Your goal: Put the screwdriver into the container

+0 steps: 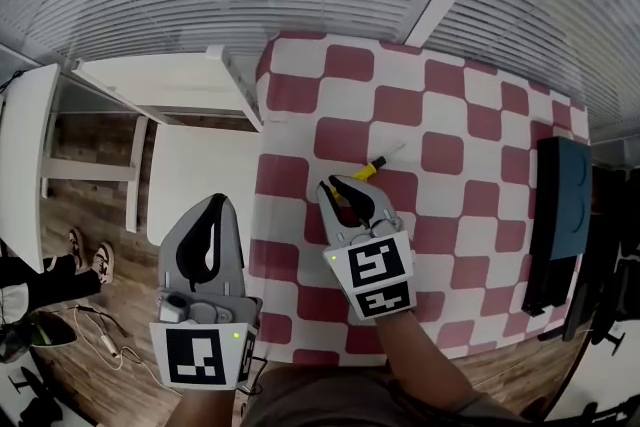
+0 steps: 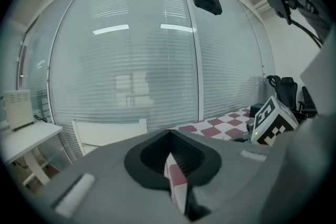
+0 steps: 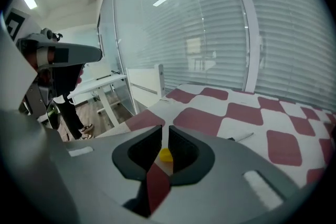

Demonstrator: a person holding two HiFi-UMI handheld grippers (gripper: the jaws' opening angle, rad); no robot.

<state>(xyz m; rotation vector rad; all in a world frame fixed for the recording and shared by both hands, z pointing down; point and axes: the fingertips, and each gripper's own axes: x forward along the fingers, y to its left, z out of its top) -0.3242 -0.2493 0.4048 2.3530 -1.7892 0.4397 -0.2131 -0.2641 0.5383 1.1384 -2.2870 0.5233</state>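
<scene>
Clamping screwdriver [image 1: 368, 169] handle in right gripper [image 1: 338, 187] jaws on checkered table [image 1: 440, 115]; left gripper [image 1: 215, 205] jaws together, empty

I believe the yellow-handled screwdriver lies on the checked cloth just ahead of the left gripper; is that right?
Not quite: the screwdriver lies on the checked cloth just ahead of the right gripper, not the left gripper, which is off to the table's left. The head view shows it.

The screwdriver [image 1: 375, 163], yellow handle and thin shaft, lies slantwise on the worktop [image 1: 470, 115], handle end in the right tool [image 1: 337, 183]. The dark container [image 1: 562, 205] sits at the right edge.
</scene>
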